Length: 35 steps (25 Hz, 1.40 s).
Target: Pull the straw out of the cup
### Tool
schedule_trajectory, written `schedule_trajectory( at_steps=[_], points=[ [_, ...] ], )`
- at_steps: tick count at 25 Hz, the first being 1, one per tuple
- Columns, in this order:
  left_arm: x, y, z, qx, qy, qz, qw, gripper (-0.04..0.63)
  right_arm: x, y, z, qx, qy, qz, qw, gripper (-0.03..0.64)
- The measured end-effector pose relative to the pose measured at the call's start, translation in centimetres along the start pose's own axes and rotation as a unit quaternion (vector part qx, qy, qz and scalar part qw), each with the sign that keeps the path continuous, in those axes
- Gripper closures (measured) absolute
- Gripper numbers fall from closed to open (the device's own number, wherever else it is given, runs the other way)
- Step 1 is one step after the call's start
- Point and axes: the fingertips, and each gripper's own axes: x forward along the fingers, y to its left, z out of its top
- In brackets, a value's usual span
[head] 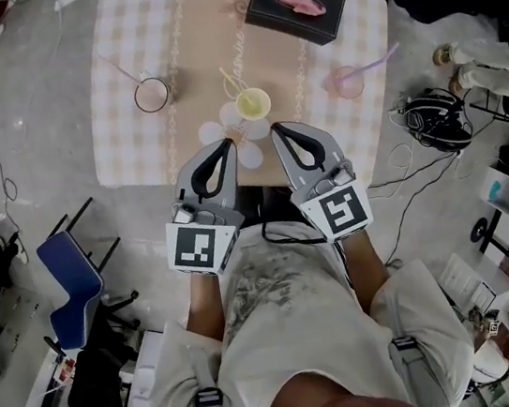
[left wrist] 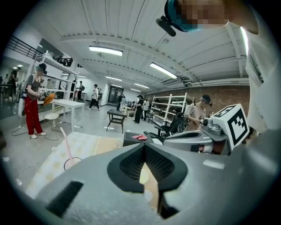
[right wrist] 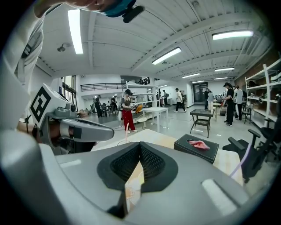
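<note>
Left tool (head: 224, 144) and right tool (head: 280, 129), pressed together and empty, hover at the table's (head: 133, 154) near edge. A straw (head: 124, 72) stands in the left clear cup (head: 151, 95), another in the right pink cup (head: 347, 82); spread a tool before reaching.

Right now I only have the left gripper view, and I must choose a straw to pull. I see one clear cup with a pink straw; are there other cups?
Observer: Yes. A pink cup with a purple straw stands on the right side of the table.
Operator: Anything in the middle?
Observer: A yellow cup, with no straw visible in it.
Operator: Is the other gripper free?
Observer: The right gripper has its jaws together, with nothing between them.
</note>
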Motion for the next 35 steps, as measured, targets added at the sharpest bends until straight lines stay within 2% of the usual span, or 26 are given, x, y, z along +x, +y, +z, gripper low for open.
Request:
schedule_trajectory(
  at_steps=[3,7,12,24,28,35],
  points=[
    [0.6,0.2,0.3,-0.010,-0.025,-0.003,0.9996,0.589,0.7,-0.1,-0.5,0.003,0.003,-0.002,1.000,0.606],
    [1.0,0.7,-1.0,-0.007,0.000,-0.005,1.0000,0.589,1.4,-0.3,-1.0,0.007,0.006,-0.003,1.000,0.606],
    [1.9,1.4,-0.5,-0.020,-0.024,-0.002,0.9995,0.589,2.4,-0.6,-1.9,0.007,0.019,0.000,1.000,0.606],
    [3.3,3.0,-2.4,-0.034,-0.008,-0.007,0.9994,0.590,5.0,-1.1,-3.3,-0.004,0.037,0.001,0.999,0.580],
    [3.7,3.5,-3.2,-0.024,0.007,-0.010,0.9996,0.589,5.8,-1.3,-3.8,-0.004,0.042,0.000,0.999,0.572],
    [5.2,4.4,-3.6,-0.027,0.002,-0.011,0.9996,0.589,7.4,-1.9,-5.1,0.003,0.060,-0.002,0.998,0.557]
  ],
)
